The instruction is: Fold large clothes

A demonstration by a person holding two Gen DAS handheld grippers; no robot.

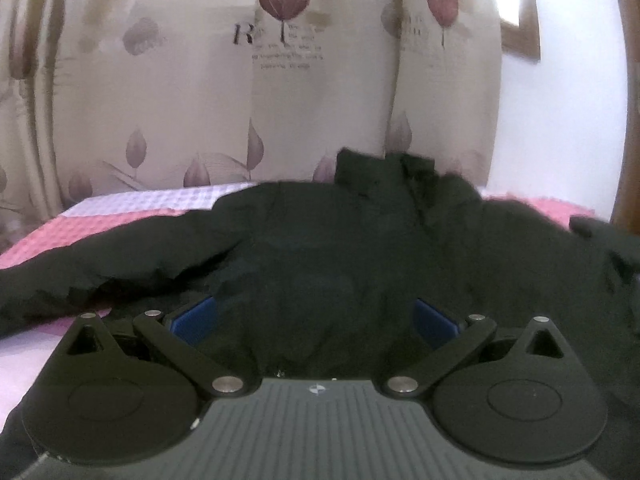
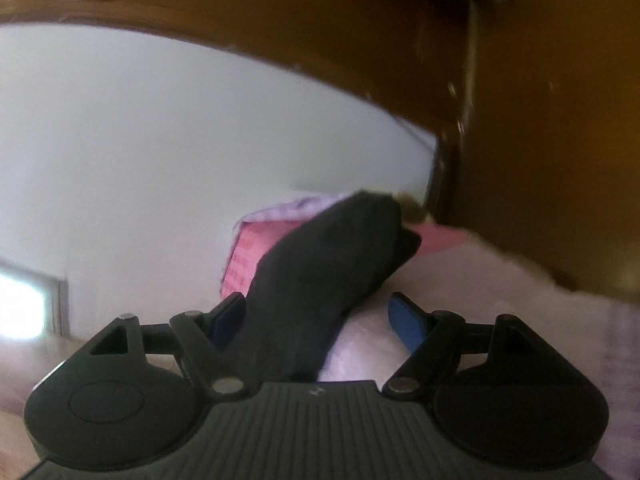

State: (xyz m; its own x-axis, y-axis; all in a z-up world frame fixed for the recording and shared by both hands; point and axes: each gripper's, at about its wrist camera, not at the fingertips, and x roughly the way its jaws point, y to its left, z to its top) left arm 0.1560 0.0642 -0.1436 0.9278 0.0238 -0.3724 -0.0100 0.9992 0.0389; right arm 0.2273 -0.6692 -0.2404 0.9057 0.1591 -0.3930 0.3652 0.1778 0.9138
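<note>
Both grippers wide apart, nothing clamped: L gripper [image 1: 316,316] w/ black garment [image 1: 340,240] bunched btwn its blue pads, spread 9 to 3 o'clock over pink checked bedcover [image 1: 48,240]; R gripper [image 2: 320,318] w/ a sleeve-like fold [image 2: 320,264] running to 12 o'clock

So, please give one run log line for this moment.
left gripper: open, at black garment | right gripper: open, around sleeve

Black garment [image 1: 320,248] rumpled, spread across pink-lilac checked bedding [image 1: 120,216]; sleeve [image 2: 320,272] stretched out.
</note>
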